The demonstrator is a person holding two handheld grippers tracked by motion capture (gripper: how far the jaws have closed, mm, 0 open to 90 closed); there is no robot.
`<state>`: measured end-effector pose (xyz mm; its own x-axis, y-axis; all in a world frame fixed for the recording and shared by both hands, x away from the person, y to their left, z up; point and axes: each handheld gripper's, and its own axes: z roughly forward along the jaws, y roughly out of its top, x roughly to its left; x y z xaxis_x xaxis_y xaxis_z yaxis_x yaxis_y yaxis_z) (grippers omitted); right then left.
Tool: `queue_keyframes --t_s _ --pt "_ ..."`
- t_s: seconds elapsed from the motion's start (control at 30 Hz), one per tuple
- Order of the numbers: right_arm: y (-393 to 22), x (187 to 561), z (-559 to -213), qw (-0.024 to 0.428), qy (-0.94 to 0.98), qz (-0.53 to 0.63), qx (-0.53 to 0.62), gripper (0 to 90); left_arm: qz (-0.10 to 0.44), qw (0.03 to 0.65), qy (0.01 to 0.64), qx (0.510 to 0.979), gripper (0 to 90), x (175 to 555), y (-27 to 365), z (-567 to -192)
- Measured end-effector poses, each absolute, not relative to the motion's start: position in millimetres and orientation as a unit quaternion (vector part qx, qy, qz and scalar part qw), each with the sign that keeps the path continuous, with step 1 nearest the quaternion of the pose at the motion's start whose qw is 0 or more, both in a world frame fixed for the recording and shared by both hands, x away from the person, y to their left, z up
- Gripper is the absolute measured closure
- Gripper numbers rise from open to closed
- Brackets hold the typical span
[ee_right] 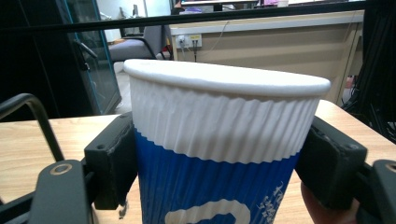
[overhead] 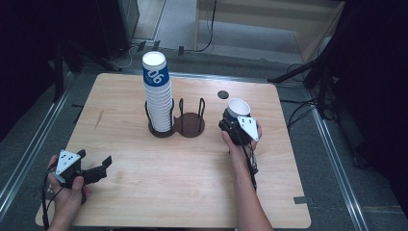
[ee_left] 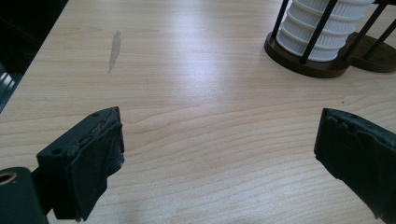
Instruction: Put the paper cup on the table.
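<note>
A: Where is the blue-and-white ribbed paper cup [overhead: 237, 108]?

B: Upright, clamped between the right gripper's [overhead: 236, 126] black jaws, near the empty ring of the dark wire cup holder [overhead: 191, 124]. The left gripper [overhead: 91, 169] waits with its jaws spread wide and empty over the pale wooden table [overhead: 159, 183].

A: What might go wrong?

B: Squeezing could crush the thin wall. Swinging across too low, I think, may knock the holder's posts or topple the tall stack of white paper cups [overhead: 158, 94].
</note>
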<state>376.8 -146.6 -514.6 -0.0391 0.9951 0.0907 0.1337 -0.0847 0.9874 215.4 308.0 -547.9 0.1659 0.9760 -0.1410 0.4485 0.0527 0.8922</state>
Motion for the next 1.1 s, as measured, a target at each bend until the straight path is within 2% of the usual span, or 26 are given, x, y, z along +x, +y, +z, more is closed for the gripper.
queue_keyframes --t_s 1.1 --pt "-144.1 392.3 -538.5 0.443 0.543 0.440 0.562 20.2 0.293 0.445 0.574 0.622 2.6 216.4 307.6 -548.5"
